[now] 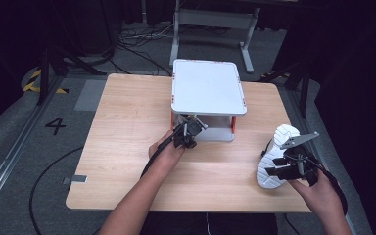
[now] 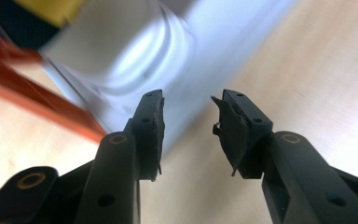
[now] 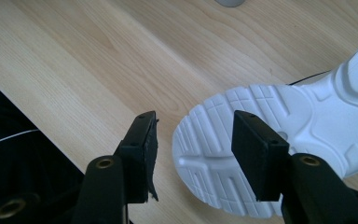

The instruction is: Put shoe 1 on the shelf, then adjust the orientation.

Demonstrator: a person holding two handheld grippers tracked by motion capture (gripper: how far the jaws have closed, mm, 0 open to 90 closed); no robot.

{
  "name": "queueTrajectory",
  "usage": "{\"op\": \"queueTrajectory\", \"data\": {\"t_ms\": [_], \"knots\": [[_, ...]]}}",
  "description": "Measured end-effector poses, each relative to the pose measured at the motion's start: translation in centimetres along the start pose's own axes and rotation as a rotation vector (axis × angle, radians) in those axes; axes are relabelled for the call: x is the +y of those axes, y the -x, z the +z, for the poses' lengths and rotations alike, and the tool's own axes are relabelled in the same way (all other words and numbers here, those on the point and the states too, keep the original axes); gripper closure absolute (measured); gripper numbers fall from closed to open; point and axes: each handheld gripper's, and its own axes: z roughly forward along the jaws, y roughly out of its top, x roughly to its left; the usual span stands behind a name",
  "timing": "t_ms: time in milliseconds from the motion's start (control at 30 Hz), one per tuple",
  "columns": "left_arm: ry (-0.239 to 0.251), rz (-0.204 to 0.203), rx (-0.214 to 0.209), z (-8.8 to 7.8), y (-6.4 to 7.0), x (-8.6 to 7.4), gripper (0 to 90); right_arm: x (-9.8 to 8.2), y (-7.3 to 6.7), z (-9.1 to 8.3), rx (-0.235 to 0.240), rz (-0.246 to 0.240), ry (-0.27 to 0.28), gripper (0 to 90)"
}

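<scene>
A white sneaker (image 1: 285,134) lies sole-up near the table's right edge. My right gripper (image 1: 277,172) hovers over its near end; in the right gripper view the jaws (image 3: 193,116) stand apart, with the ribbed white sole (image 3: 307,107) beyond them. Bare wood shows between the left pad and the sole. My left gripper (image 1: 194,126) is at the front of a white two-tier rack (image 1: 205,88) in the middle of the table. In the left gripper view it (image 2: 189,95) is open with nothing between its pads, close to the rack's white lower shelf (image 2: 135,51) and an orange leg (image 2: 42,102).
The light wooden table (image 1: 127,161) has bare room on its left half and along the front. The rack's flat top tray is bare. Cables and a metal frame (image 1: 210,22) lie on the floor behind the table.
</scene>
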Motion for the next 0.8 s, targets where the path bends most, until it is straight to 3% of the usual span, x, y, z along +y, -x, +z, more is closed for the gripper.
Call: {"op": "queueTrajectory", "data": {"t_ms": [133, 300, 367, 433, 533, 633, 733, 800], "knots": [[0.039, -0.018, -0.069, -4.0, 0.0, -1.4, 56.9, 0.8, 0.2, 0.3, 0.011, -0.014, 0.006, 51.3], [0.072, -0.061, -0.105, -8.2, -0.8, -2.8, 52.1, 1.5, 0.6, 0.5, 0.013, -0.018, 0.015, 51.2], [0.081, -0.076, -0.116, -8.9, -1.1, -3.0, 50.2, 1.5, 0.7, 0.6, 0.013, -0.018, 0.017, 51.2], [0.131, -0.102, -0.152, -10.7, -2.0, -4.1, 44.5, 1.5, 1.1, 0.8, 0.008, -0.004, 0.014, 50.4], [0.149, -0.119, -0.163, -11.3, -2.9, -5.1, 43.4, 1.5, 1.3, 0.8, -0.005, 0.005, 0.007, 50.0], [0.139, -0.150, -0.132, -11.6, -4.4, -6.9, 36.5, 1.7, 1.8, 0.5, -0.023, 0.017, 0.011, 49.4], [0.125, -0.216, -0.127, -11.7, -6.0, -8.5, 31.2, 1.6, 2.4, 0.3, -0.048, 0.037, 0.011, 49.1], [0.081, -0.281, -0.138, -11.6, -6.8, -9.1, 28.6, 1.4, 2.8, 0.1, -0.061, 0.057, -0.001, 48.3]]}}
